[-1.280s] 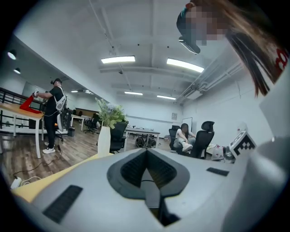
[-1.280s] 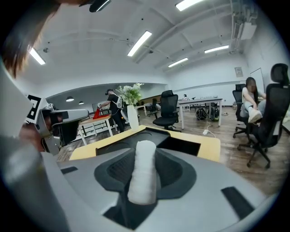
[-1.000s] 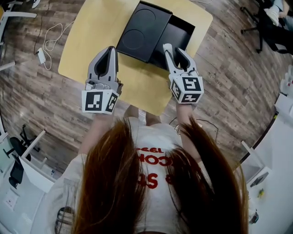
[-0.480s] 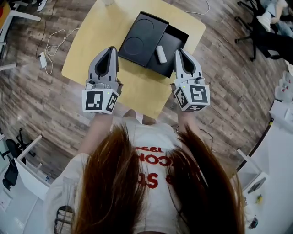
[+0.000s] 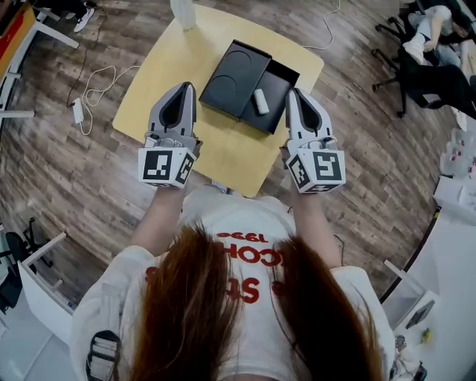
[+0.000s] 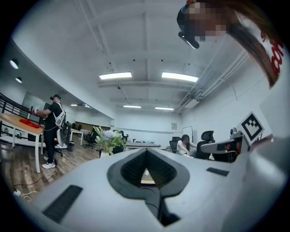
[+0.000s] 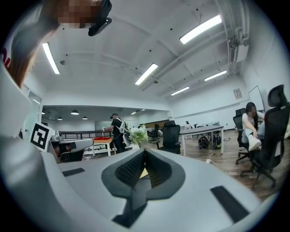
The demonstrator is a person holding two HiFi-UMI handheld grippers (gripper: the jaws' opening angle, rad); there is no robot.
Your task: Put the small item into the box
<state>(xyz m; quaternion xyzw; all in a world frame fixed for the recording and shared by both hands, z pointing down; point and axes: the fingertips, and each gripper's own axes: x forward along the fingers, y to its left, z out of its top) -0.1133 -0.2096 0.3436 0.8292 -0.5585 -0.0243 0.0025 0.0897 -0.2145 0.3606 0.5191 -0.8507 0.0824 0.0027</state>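
Observation:
On the yellow table [image 5: 223, 141], a black box [image 5: 284, 80] lies open in the head view, its lid [image 5: 233, 73] resting on its left part. The small white item [image 5: 260, 101] lies inside the box. My right gripper [image 5: 292, 94] is shut and empty, held just right of the box, above the table's near right edge. My left gripper [image 5: 184, 89] is shut and empty too, left of the lid. In the gripper views, both the left gripper [image 6: 146, 152] and the right gripper [image 7: 145, 152] point out across the room with nothing between their jaws.
A white vase [image 5: 183, 13] stands at the table's far edge, seen with flowers [image 6: 108, 139] in the left gripper view. A cable and charger [image 5: 78, 110] lie on the wooden floor to the left. Office chairs [image 5: 416, 71] stand at the upper right. A person [image 6: 50, 129] stands by a far desk.
My right gripper let go of the white item in the box, shut its jaws and drew back to the right. The left gripper stayed shut beside the lid.

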